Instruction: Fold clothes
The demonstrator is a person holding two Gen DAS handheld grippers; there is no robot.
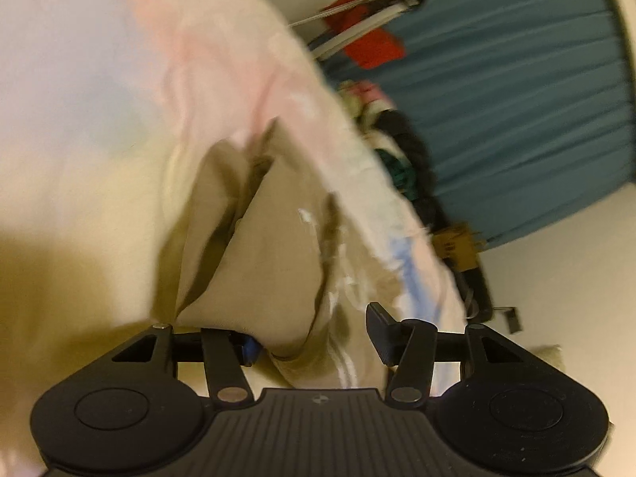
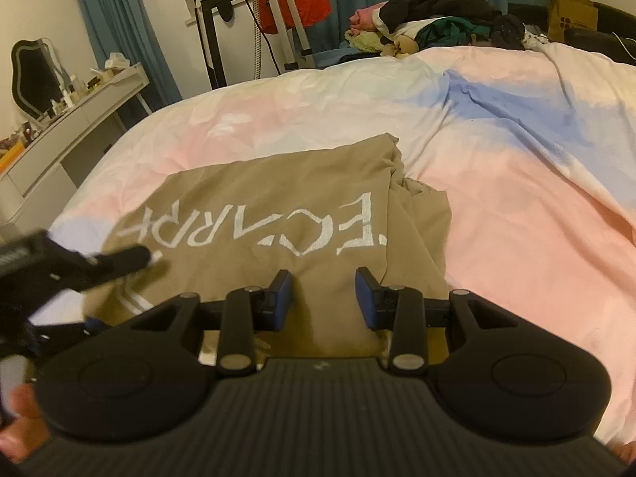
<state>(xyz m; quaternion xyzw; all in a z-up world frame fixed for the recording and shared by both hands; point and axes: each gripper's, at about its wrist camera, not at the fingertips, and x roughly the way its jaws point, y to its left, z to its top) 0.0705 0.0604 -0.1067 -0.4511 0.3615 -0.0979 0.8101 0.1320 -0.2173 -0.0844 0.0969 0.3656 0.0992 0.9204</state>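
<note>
Ribbed black housing fills the bottom of the left wrist view, and just past it the left tongs (image 1: 314,338) are seen parted, with a fold of the tan garment (image 1: 274,250) bunched between the pads. Whether the cloth is actually pinched cannot be told; the picture is blurred and one pad is half hidden by fabric. The pastel bed cover (image 1: 99,91) is spread behind.

Over to the right wrist view: the right tongs (image 2: 324,302) are held partly spread above the near hem of the garment (image 2: 254,198), nothing clasped, pads apart from each other with bare cloth showing in the gap. The garment is laid on the bed (image 2: 516,183), lettering up, its right side crumpled into a ridge. The left tongs (image 2: 131,258) are seen blurred at its left edge.

Trouble can be expected if the left edge is lifted on a loose pinch: the cloth would slip and the fold would be lost. The crumpled right ridge could be trapped inside a fold. Plenty of open cover is offered to the right and beyond; the bed edge and a white dresser (image 2: 79,115) lie close on the left.
</note>
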